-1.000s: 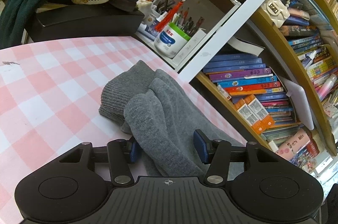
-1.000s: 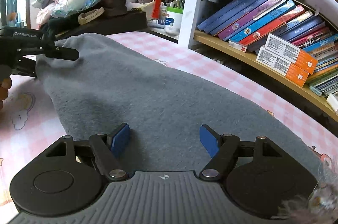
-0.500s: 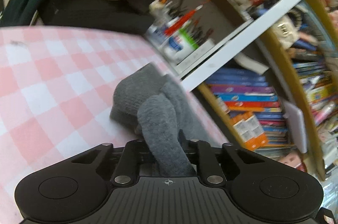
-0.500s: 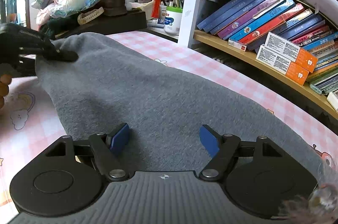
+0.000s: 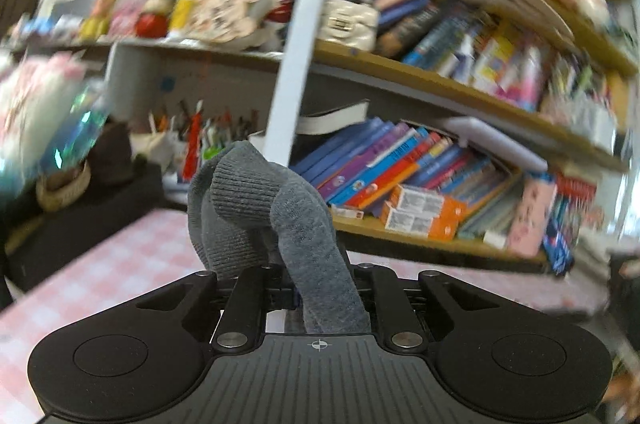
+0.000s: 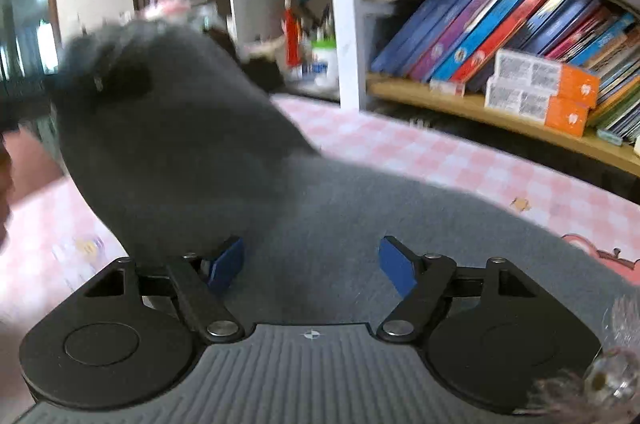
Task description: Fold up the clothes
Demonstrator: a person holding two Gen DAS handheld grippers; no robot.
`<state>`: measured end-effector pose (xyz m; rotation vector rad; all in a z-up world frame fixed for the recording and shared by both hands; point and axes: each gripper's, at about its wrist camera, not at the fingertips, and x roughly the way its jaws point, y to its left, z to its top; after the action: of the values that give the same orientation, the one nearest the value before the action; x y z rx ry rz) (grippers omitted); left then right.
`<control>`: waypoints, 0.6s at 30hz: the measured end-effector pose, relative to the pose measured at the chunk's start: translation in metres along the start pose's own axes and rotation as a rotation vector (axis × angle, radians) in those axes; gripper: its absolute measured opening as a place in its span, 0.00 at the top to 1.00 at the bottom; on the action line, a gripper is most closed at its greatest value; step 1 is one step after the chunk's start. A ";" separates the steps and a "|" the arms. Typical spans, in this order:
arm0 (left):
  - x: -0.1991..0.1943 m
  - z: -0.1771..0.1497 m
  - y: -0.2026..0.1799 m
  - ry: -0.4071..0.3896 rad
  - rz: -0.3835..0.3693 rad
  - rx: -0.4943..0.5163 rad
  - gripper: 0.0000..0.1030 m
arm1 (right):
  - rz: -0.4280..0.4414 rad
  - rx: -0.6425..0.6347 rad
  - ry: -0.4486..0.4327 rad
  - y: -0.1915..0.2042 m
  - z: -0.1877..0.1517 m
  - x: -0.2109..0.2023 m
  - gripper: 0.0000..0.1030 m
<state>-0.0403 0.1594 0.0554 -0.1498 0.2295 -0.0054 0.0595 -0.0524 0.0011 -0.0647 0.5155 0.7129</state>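
Two grippers were on one grey garment. We held the left gripper with its jaws closed on a bunched fold with a ribbed cuff, raised off the checked cloth. The right gripper sat low, its jaws standing apart over the flat part of the garment and clamping nothing; in its view the lifted part rose as a dark, blurred hump at the left. The rest of the garment lay spread on the table. We judged the main risk to be drag: with nothing pinning the flat part, carrying the lifted part across could pull the whole garment along and leave a skewed crease. A second risk was slip, because the clamped fold was thick and rounded and could work out of the narrow jaws. A third was the bookshelf just beyond the table edge, where the raised fabric could catch on the orange boxes.
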 end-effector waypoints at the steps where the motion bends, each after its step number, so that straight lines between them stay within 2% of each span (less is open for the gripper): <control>1: -0.001 0.002 -0.006 0.002 0.003 0.027 0.87 | 0.006 0.016 -0.010 -0.004 0.001 -0.007 0.28; 9: 0.000 0.008 -0.052 0.031 0.017 0.230 0.87 | -0.012 0.114 -0.039 -0.032 -0.004 -0.056 0.27; 18: 0.008 -0.003 -0.088 0.092 -0.016 0.334 0.85 | -0.006 0.267 -0.066 -0.066 -0.021 -0.093 0.27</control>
<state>-0.0319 0.0713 0.0638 0.1811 0.3161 -0.0659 0.0332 -0.1635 0.0189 0.2064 0.5432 0.6328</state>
